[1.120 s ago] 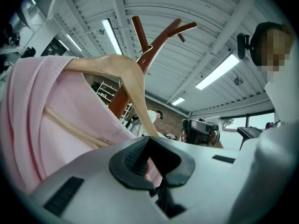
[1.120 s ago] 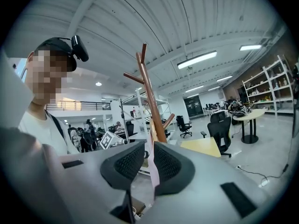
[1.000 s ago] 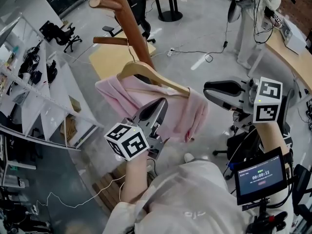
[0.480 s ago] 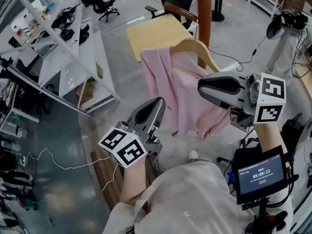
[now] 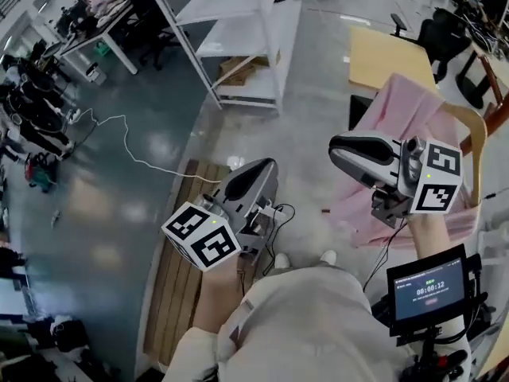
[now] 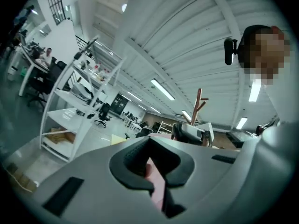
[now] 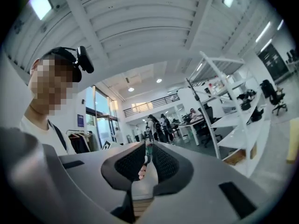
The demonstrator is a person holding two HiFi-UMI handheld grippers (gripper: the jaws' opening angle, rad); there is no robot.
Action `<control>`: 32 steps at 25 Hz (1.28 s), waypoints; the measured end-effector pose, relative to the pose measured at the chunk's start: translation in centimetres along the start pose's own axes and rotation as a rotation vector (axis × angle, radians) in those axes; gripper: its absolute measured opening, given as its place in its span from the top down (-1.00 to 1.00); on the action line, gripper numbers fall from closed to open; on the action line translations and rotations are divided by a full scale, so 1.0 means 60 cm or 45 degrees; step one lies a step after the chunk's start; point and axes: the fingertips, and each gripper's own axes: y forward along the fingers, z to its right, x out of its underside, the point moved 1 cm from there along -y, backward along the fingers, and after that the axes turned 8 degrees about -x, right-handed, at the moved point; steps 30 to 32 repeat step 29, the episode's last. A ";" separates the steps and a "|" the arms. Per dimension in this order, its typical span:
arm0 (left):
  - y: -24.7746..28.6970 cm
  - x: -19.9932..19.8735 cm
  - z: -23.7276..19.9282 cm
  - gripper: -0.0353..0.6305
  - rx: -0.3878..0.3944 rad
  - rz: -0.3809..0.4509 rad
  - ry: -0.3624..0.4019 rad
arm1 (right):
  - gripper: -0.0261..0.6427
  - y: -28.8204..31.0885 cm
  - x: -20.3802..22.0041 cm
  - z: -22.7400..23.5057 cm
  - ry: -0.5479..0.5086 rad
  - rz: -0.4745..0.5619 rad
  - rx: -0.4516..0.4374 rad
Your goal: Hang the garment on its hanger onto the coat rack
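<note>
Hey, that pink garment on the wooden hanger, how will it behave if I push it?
Probably floppy: the pink cloth garment drapes in loose folds over the curved wooden hanger, so a push would likely bunch it. It looks thin, so probably light. The stiff hanger may well swing with it.

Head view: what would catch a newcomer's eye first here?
The pink garment on its wooden hanger stands out at the right edge, behind the right gripper. Next comes the left gripper at centre, with a slatted wooden board on the floor below it.
</note>
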 end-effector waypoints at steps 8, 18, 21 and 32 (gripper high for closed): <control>-0.226 -0.008 -0.184 0.88 -0.365 0.107 -0.077 | 0.87 0.294 0.136 0.014 0.251 -0.032 -0.330; -0.300 0.008 -0.202 0.88 -0.495 0.173 -0.210 | 0.87 0.360 0.185 -0.017 0.390 0.035 -0.331; -0.293 0.009 -0.201 0.88 -0.488 0.168 -0.200 | 0.87 0.361 0.186 -0.021 0.381 0.047 -0.320; -0.266 0.017 -0.197 0.88 -0.418 0.165 -0.224 | 0.87 0.356 0.205 -0.024 0.424 0.058 -0.330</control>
